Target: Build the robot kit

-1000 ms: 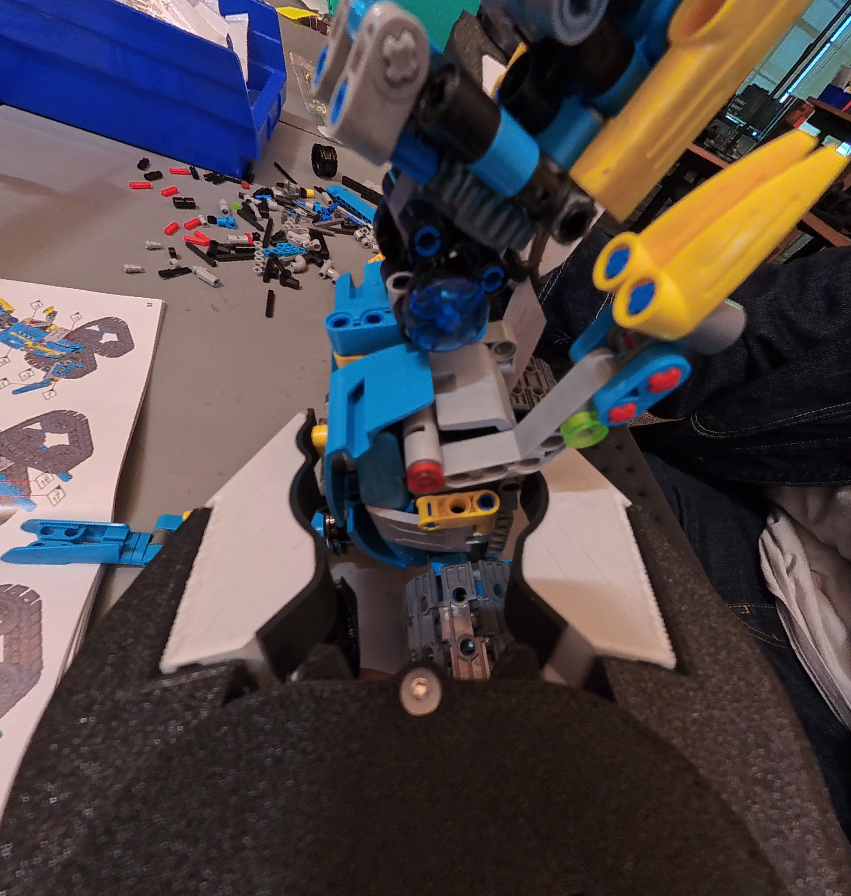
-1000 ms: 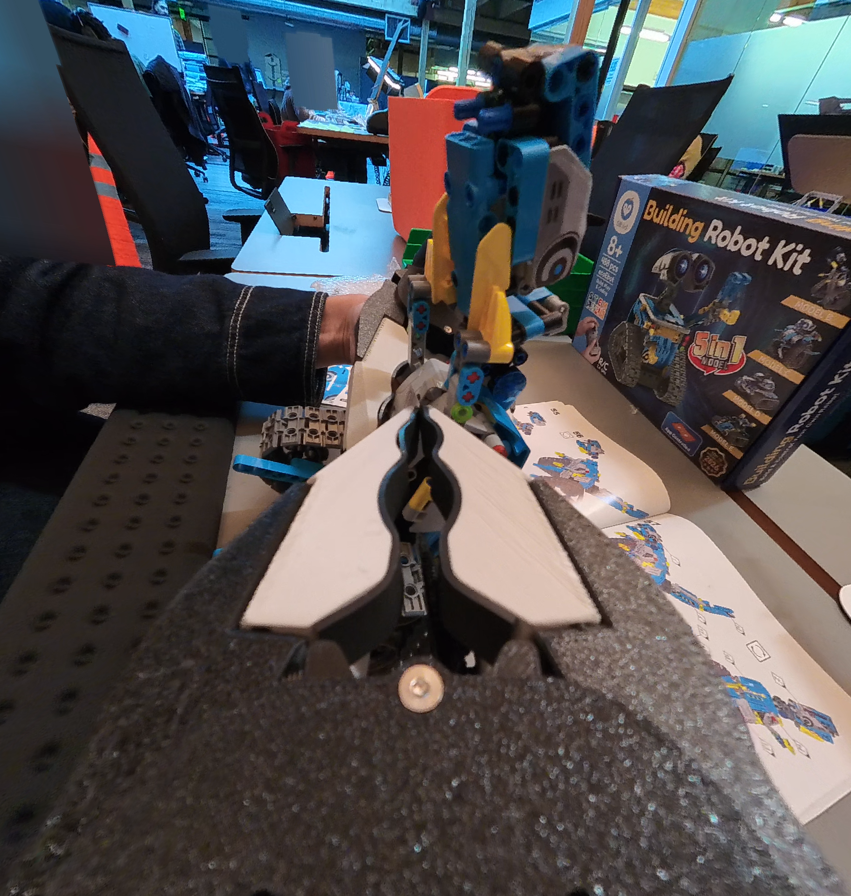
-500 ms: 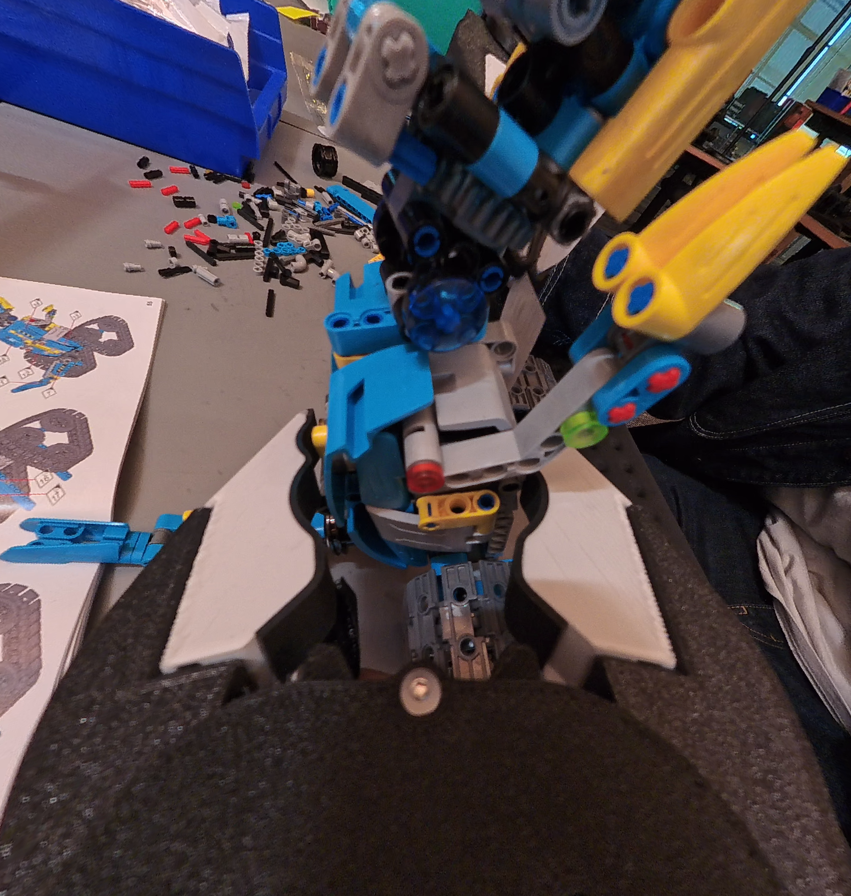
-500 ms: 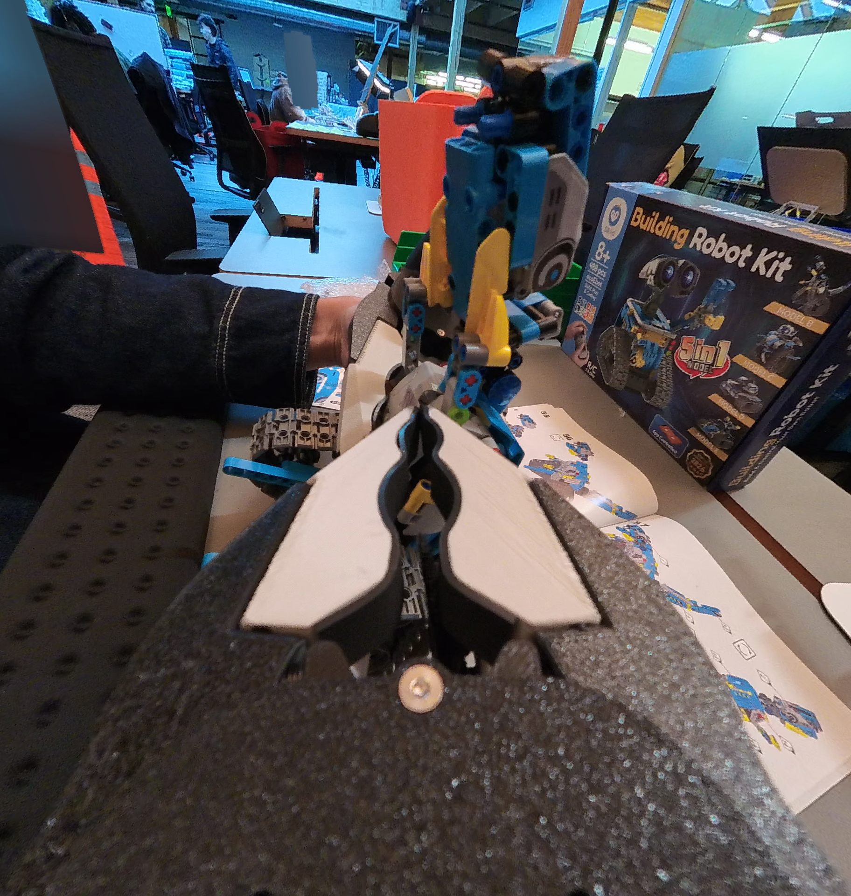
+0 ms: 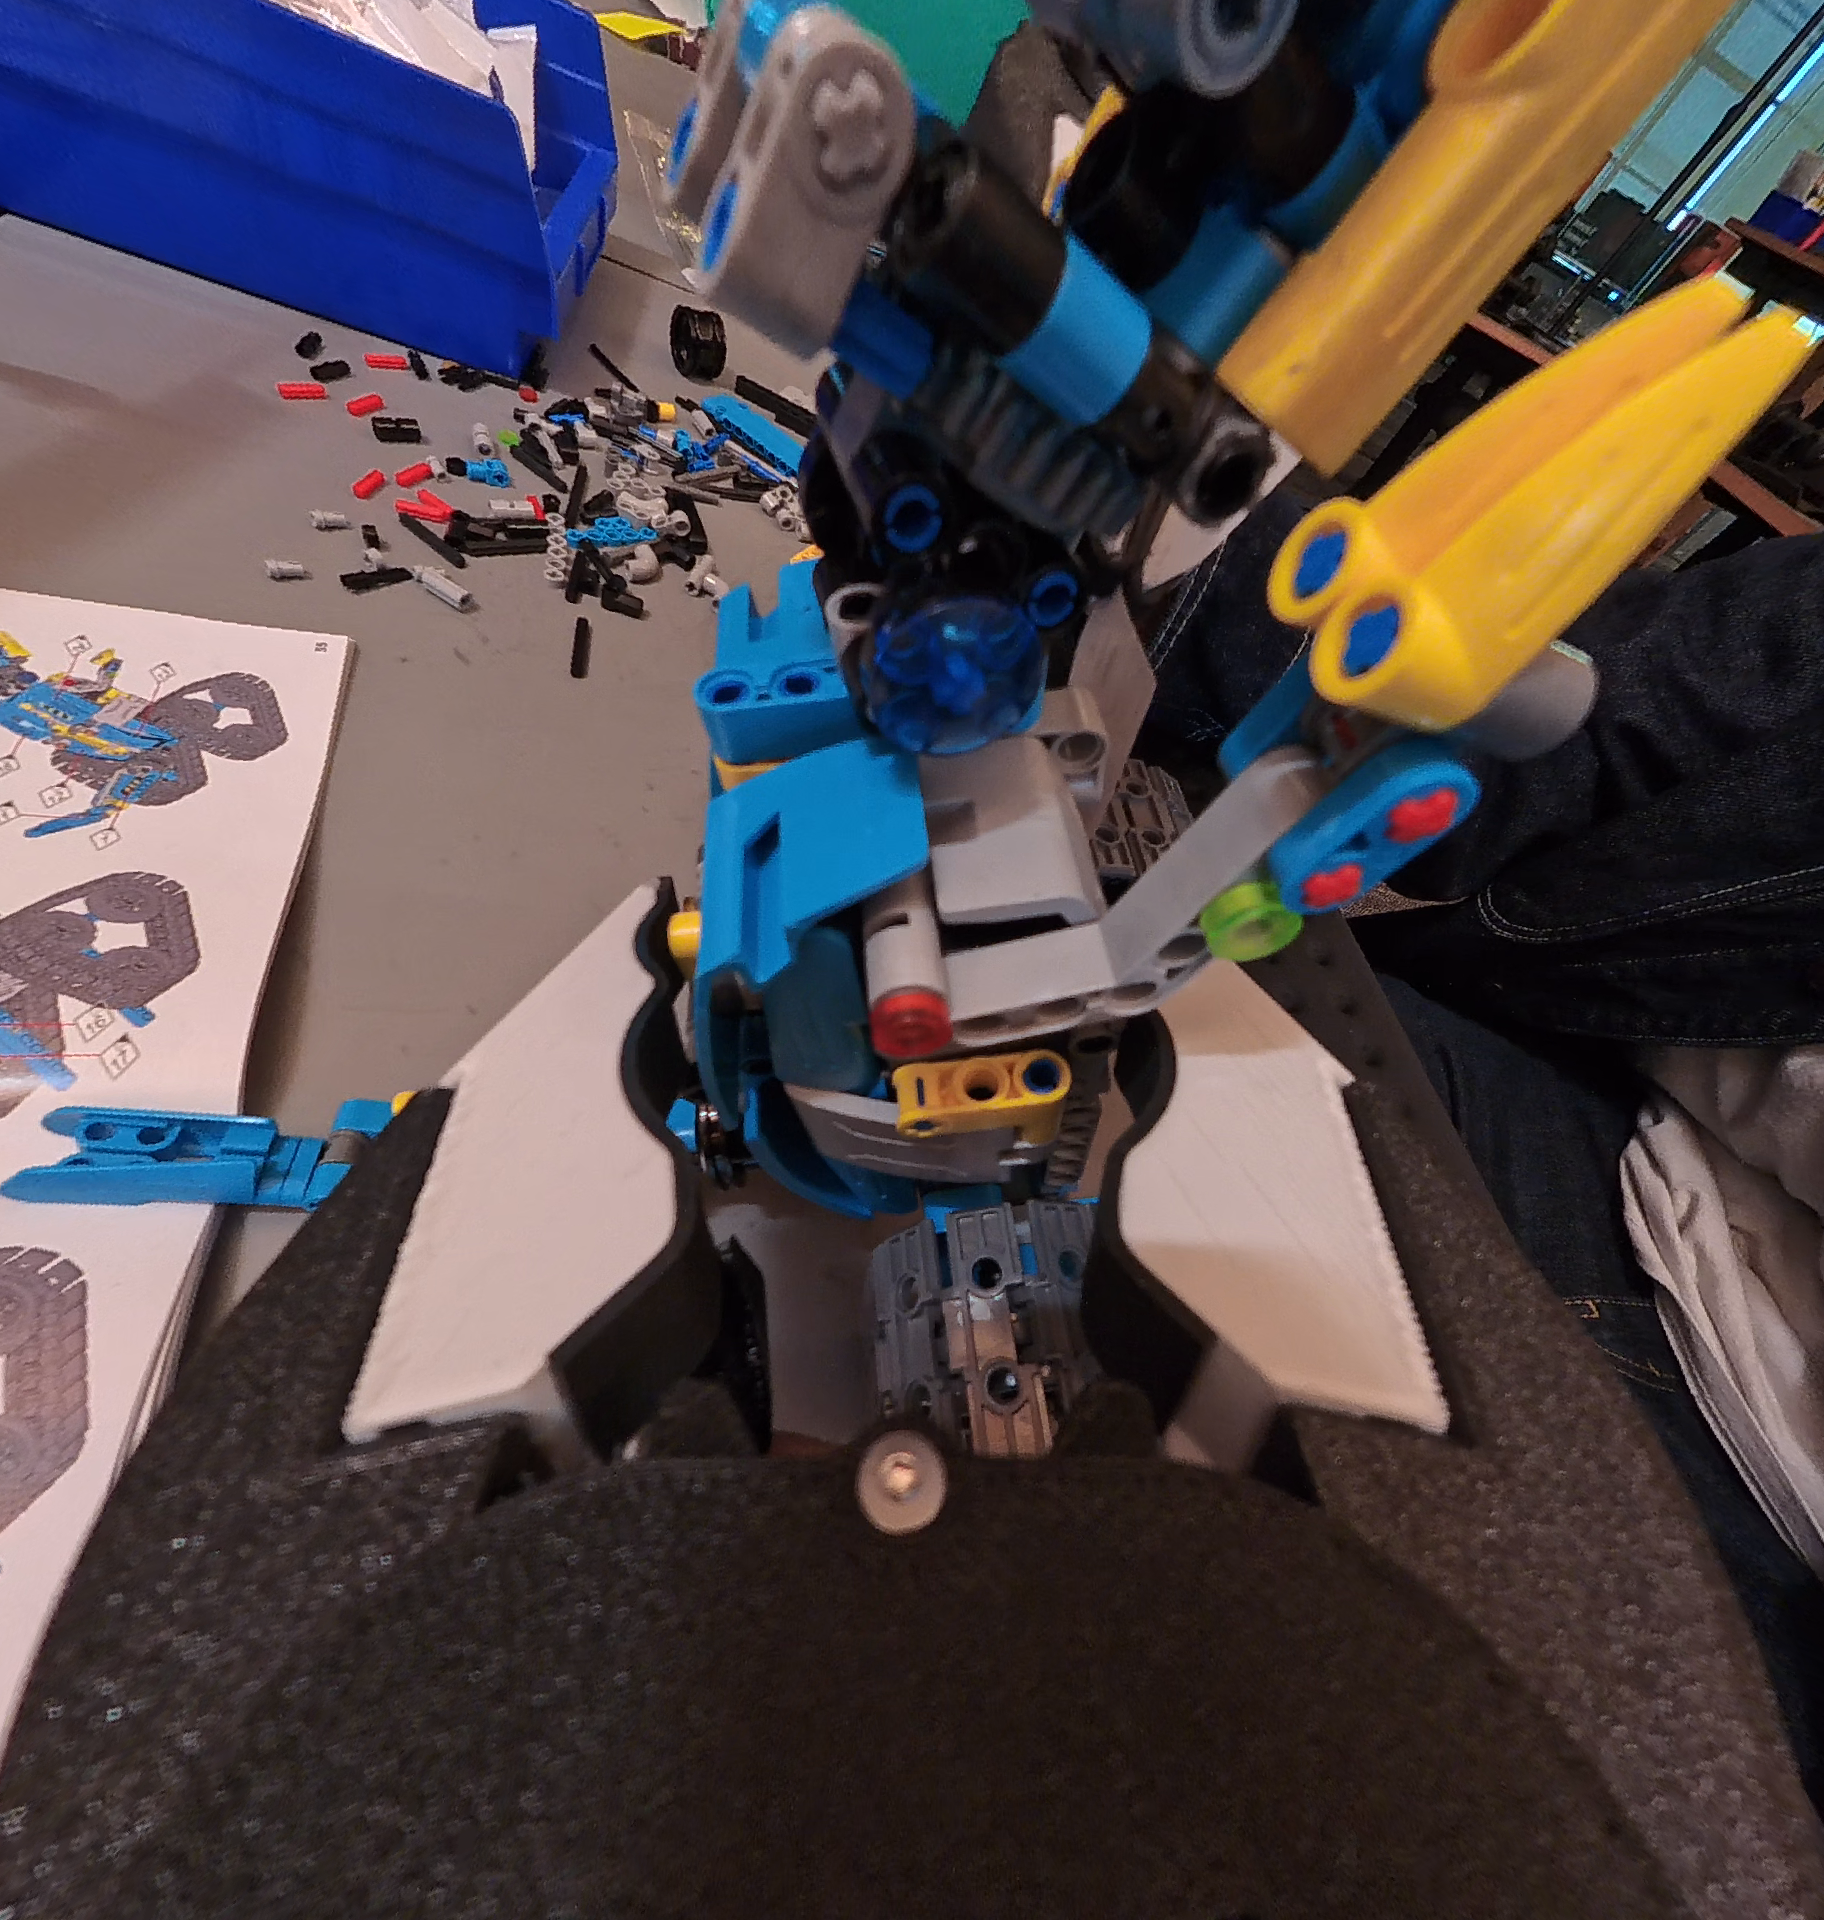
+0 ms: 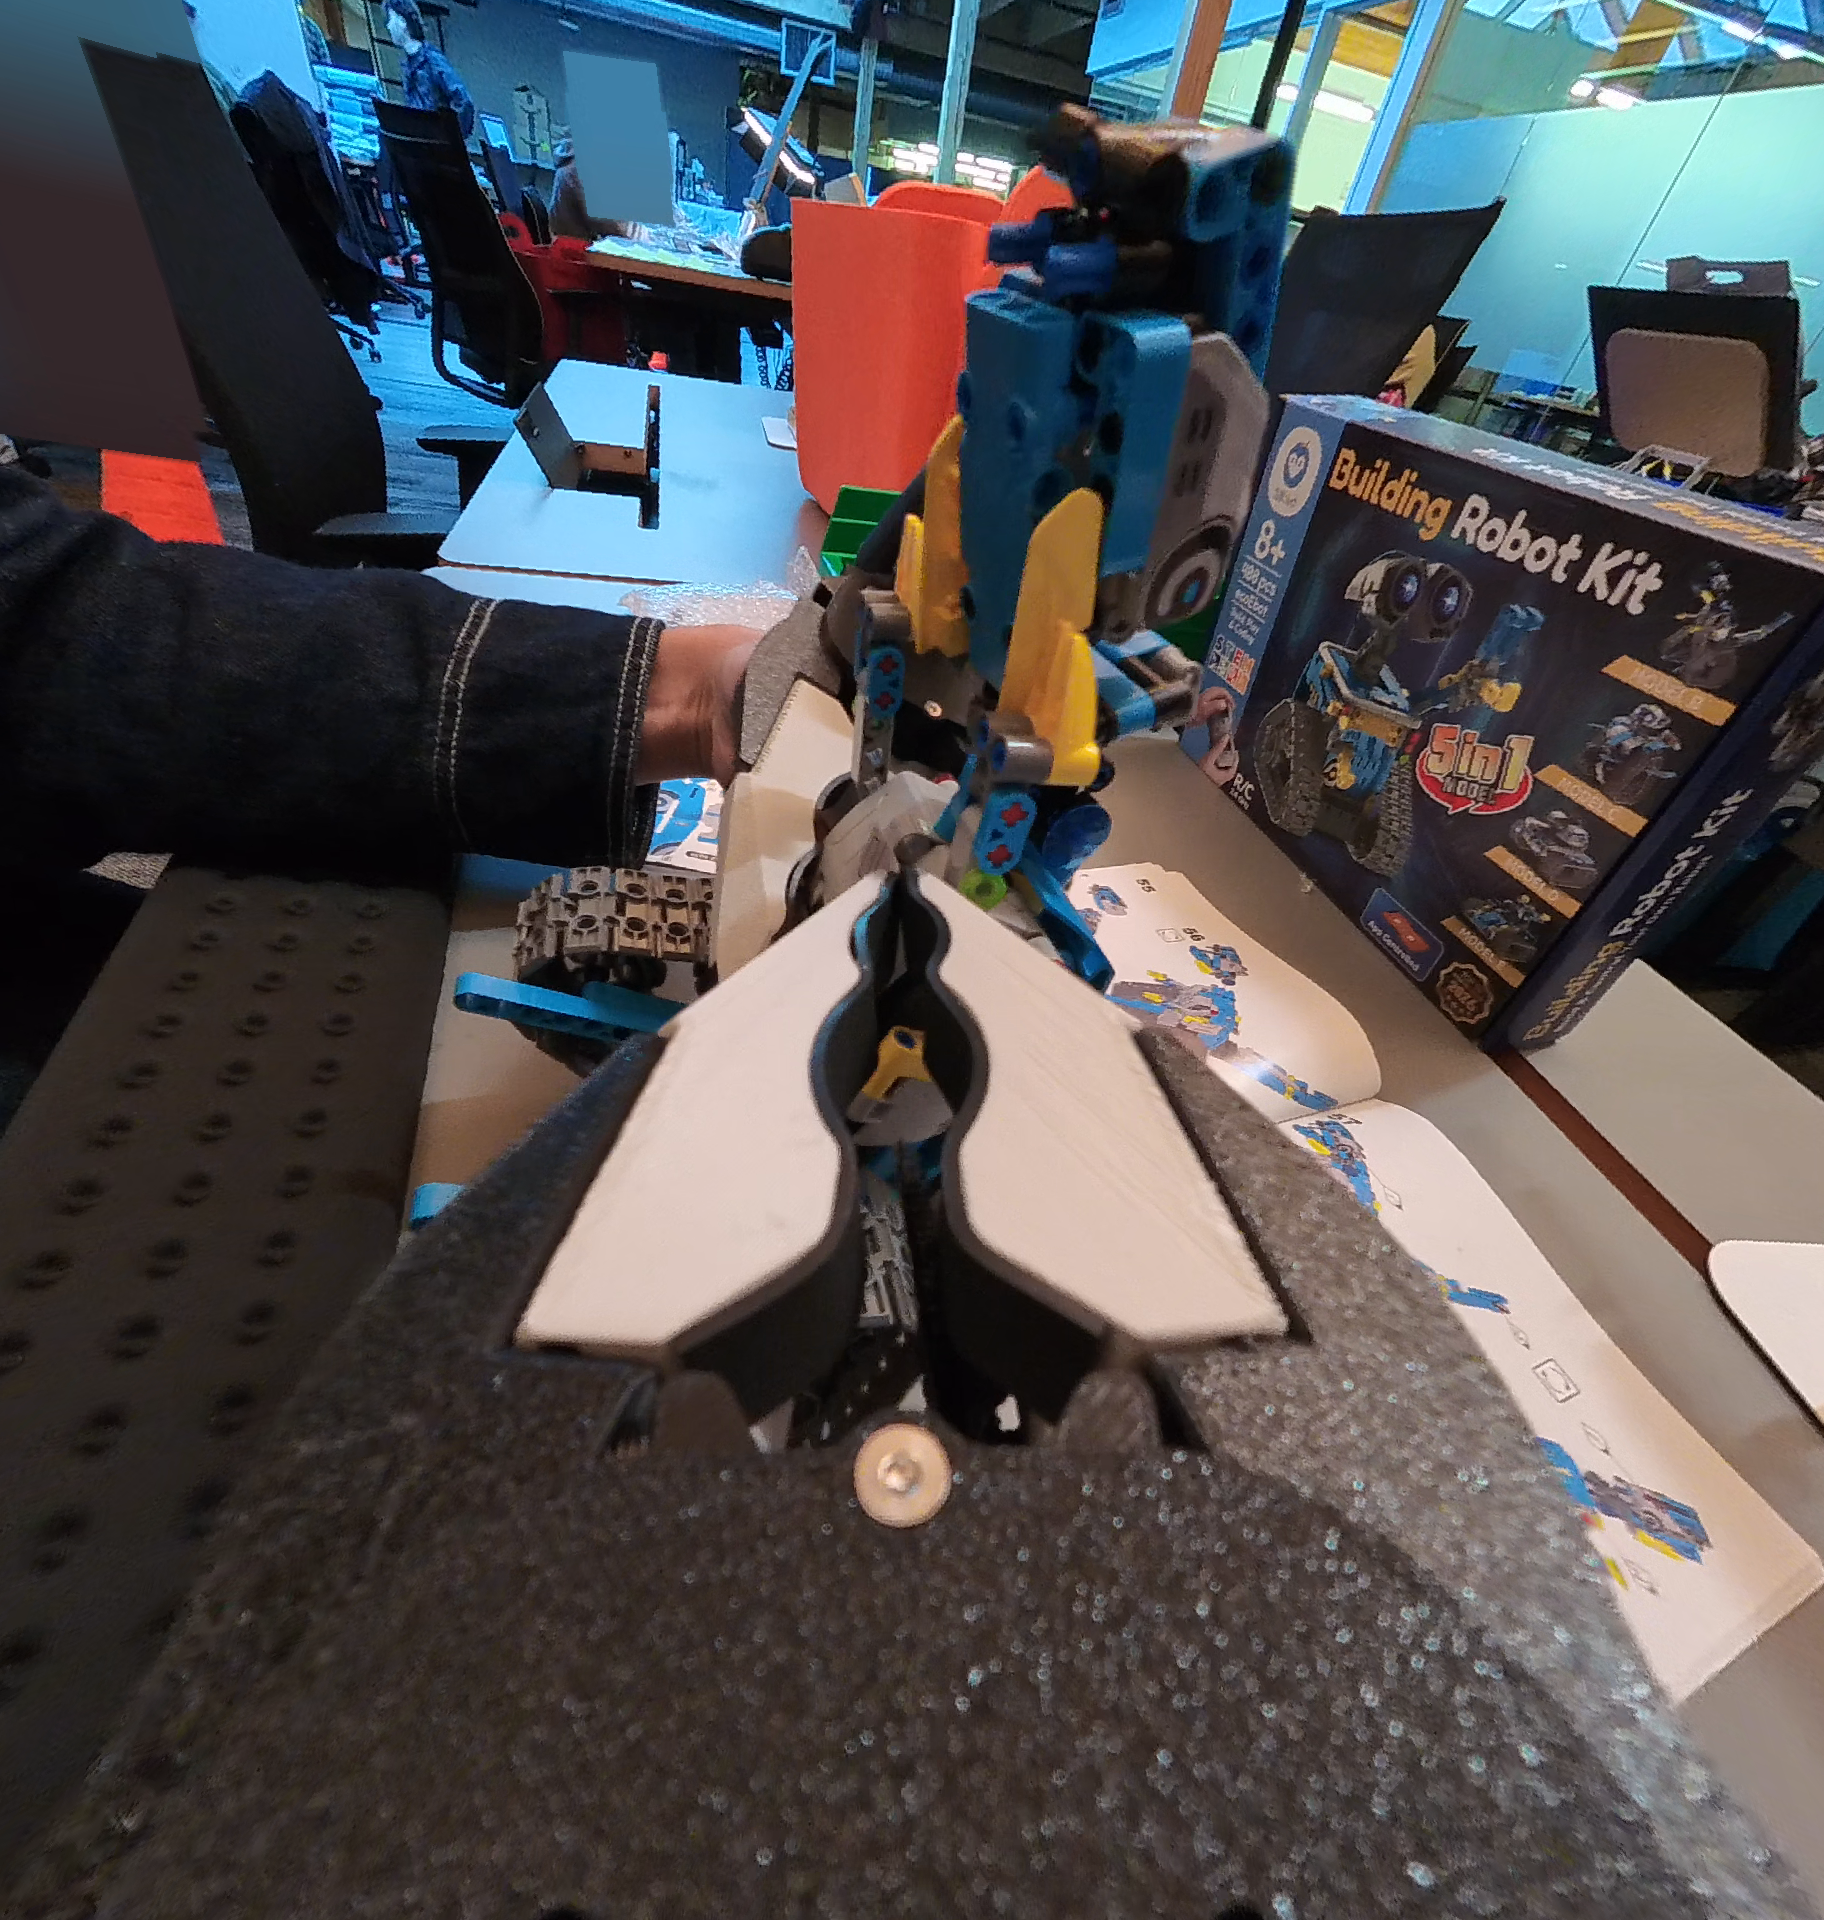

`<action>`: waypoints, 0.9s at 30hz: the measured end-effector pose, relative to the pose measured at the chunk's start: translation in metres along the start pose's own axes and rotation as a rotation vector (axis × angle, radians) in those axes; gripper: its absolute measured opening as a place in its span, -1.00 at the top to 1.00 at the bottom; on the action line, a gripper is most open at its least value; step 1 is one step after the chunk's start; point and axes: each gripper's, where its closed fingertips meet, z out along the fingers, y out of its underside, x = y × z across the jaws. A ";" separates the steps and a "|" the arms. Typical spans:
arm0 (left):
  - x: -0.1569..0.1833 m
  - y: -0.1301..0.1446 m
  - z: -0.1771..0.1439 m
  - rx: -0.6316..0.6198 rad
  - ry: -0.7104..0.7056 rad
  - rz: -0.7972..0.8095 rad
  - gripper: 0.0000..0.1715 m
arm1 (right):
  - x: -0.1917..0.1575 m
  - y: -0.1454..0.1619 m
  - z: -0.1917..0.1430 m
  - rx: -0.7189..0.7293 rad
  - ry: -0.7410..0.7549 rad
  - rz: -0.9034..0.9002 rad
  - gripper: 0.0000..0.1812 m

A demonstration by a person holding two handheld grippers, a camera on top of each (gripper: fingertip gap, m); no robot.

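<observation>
A blue, grey and yellow brick robot model [image 5: 825, 862] stands upright between my left gripper's [image 5: 908, 997] white fingers, which are shut on its lower body above a grey track. In the right wrist view the model [image 6: 1074, 436] rises straight ahead. My right gripper [image 6: 900, 885] is shut, its tips against the model's lower part beside a lime-green piece [image 6: 981, 888]. I cannot tell whether the tips pinch anything. A yellow pin [image 6: 892, 1060] shows through the gap between the fingers. A hand in a dark denim sleeve [image 6: 679, 707] is behind the model.
Loose small parts [image 5: 575, 488] and a black wheel [image 5: 698, 338] lie by a blue bin [image 5: 264, 156]. An open instruction booklet [image 5: 108, 831] [image 6: 1510, 1403] lies on the grey table. Also there: a blue beam assembly [image 5: 181, 1153], a grey track section [image 6: 617, 925], a dark kit box [image 6: 1510, 727], an orange bin [image 6: 877, 343]. My hands' fingertips stand some 6 cm from each other.
The right wrist view has shifted slightly, with the scene sliding a little left. The left gripper and the model in it have not moved.
</observation>
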 end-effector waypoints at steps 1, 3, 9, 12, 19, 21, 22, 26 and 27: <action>0.000 0.000 0.000 0.000 0.000 -0.001 0.02 | 0.000 0.000 0.000 -0.001 0.006 -0.008 1.00; 0.000 0.000 0.000 -0.001 0.001 -0.002 0.02 | 0.001 0.000 0.000 -0.001 0.018 -0.022 1.00; 0.000 0.000 0.000 0.000 0.002 -0.005 0.02 | 0.002 0.000 0.001 -0.005 0.064 -0.070 1.00; 0.000 0.000 0.000 0.002 0.003 -0.006 0.02 | 0.003 0.000 0.001 -0.001 0.104 -0.099 1.00; 0.000 0.000 0.000 0.007 0.009 -0.013 0.02 | 0.004 0.000 0.001 0.010 0.140 -0.111 1.00; 0.000 0.000 0.000 0.008 0.010 -0.013 0.02 | 0.005 0.000 0.001 0.011 0.147 -0.113 1.00; 0.000 0.000 0.000 0.008 0.011 -0.013 0.02 | 0.005 0.000 0.001 0.011 0.152 -0.116 1.00; 0.000 0.000 0.000 0.010 0.011 -0.014 0.02 | 0.005 0.000 0.001 0.012 0.156 -0.117 1.00; 0.000 0.000 0.000 0.010 0.011 -0.015 0.02 | 0.005 0.000 0.001 0.011 0.158 -0.118 1.00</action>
